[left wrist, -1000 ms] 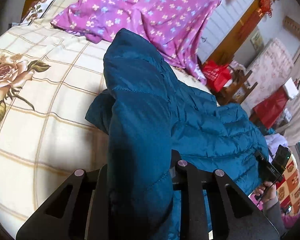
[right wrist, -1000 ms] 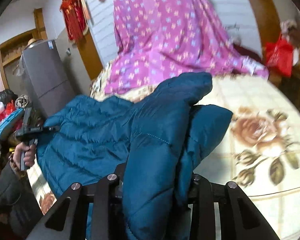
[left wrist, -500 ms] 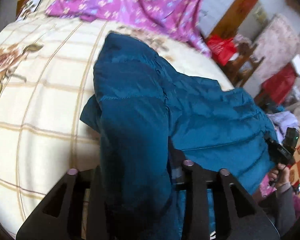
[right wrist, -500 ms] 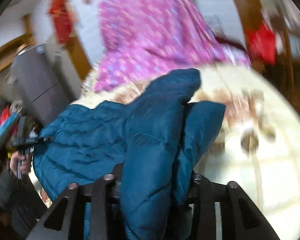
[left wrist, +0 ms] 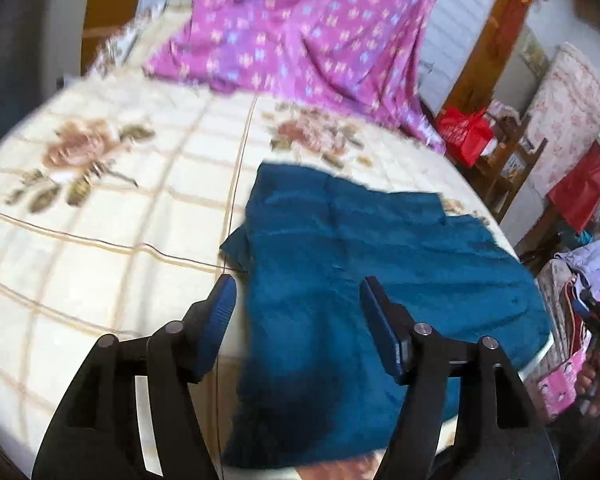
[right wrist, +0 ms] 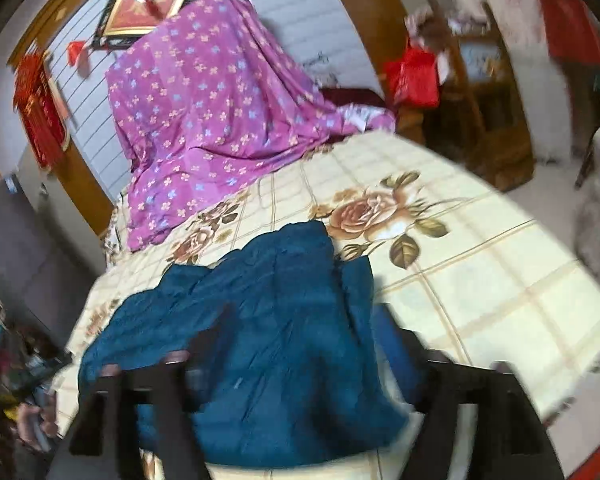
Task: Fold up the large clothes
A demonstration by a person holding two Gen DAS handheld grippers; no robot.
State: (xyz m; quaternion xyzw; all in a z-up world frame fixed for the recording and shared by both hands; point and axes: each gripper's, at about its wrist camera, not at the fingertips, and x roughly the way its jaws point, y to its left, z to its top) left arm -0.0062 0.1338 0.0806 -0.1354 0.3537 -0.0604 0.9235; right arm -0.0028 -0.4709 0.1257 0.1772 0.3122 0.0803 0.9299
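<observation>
A teal quilted jacket [left wrist: 380, 260] lies folded on the bed, near its front edge. In the left wrist view my left gripper [left wrist: 298, 296] hovers above the jacket's left part. Its jaws are opening, its blue pads [left wrist: 224, 300] stand apart, and they do not press on the cloth seen in the gap. The right wrist view is blurred. There the jacket [right wrist: 260, 320] fills the lower middle, and my right gripper [right wrist: 300, 320] is above it. Its jaws are also opening, with the dark fingers [right wrist: 388, 328] well apart and nothing pinched.
The bed carries a cream checked sheet with roses [left wrist: 100, 240] [right wrist: 480, 280]. A purple flowered cloth [left wrist: 320, 32] [right wrist: 204, 100] is heaped at the far end. Beyond the bed are a red bag [left wrist: 464, 136] on wooden furniture and piled clutter. A hand [left wrist: 596, 360] shows at the right edge.
Both grippers were shut on a raised fold of the jacket. They have since let go, opened and pulled back, and the fold now lies flat on the jacket.
</observation>
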